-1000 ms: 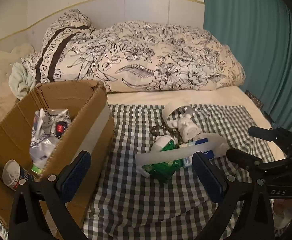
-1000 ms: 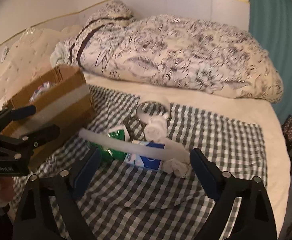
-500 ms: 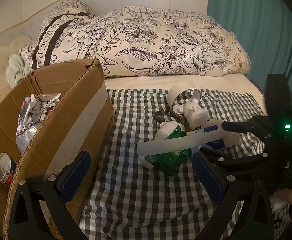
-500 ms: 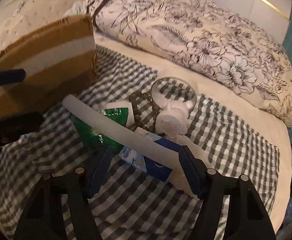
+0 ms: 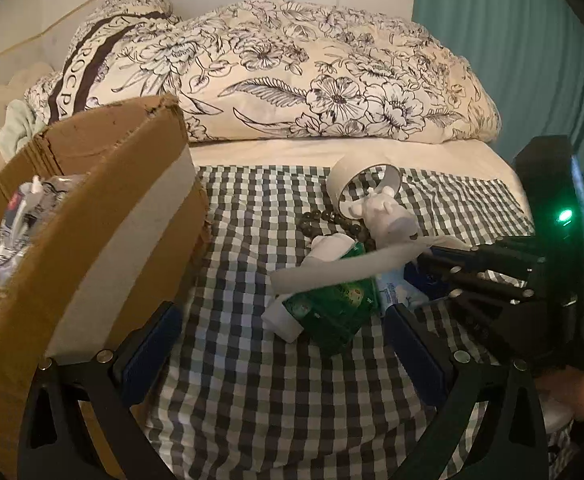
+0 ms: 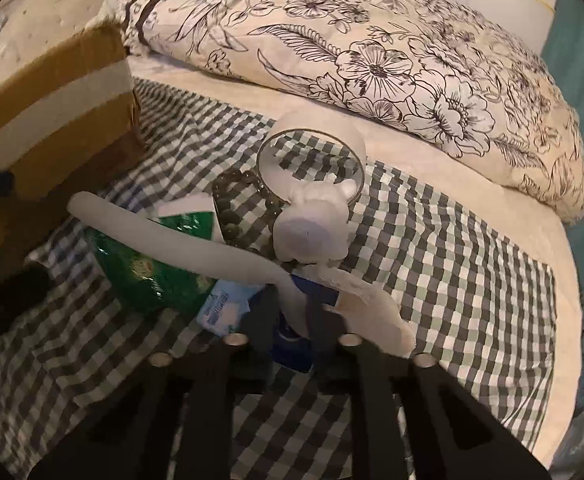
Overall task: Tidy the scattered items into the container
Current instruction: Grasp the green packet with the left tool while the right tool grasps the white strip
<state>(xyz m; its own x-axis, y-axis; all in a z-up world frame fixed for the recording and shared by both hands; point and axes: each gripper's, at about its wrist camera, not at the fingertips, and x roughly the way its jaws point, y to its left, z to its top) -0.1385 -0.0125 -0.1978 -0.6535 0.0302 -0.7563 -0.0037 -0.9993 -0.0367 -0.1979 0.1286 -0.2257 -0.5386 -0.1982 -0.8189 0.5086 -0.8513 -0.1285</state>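
Note:
A pile of items lies on the checked cloth point(image 5: 252, 380): a long white strip point(image 6: 164, 240), a green packet point(image 6: 148, 276), a blue-and-white packet point(image 6: 228, 308), dark beads point(image 6: 244, 196), a white figurine point(image 6: 312, 228) and a white tape ring point(image 6: 316, 132). My right gripper point(image 6: 294, 316) is shut on the near end of the white strip; it also shows in the left wrist view point(image 5: 432, 256). My left gripper point(image 5: 284, 340) is open and empty, in front of the pile, beside the cardboard box point(image 5: 104, 216), which holds wrappers.
A floral duvet point(image 5: 292, 72) lies rolled across the bed behind the pile. A teal curtain point(image 5: 512, 40) hangs at the right. The box stands left of the pile in the right wrist view point(image 6: 52, 92). The mattress edge runs along the right.
My right gripper has moved in to the pile and closed on the end of the white strip. My left gripper has shifted slightly closer to the box and pile, still open.

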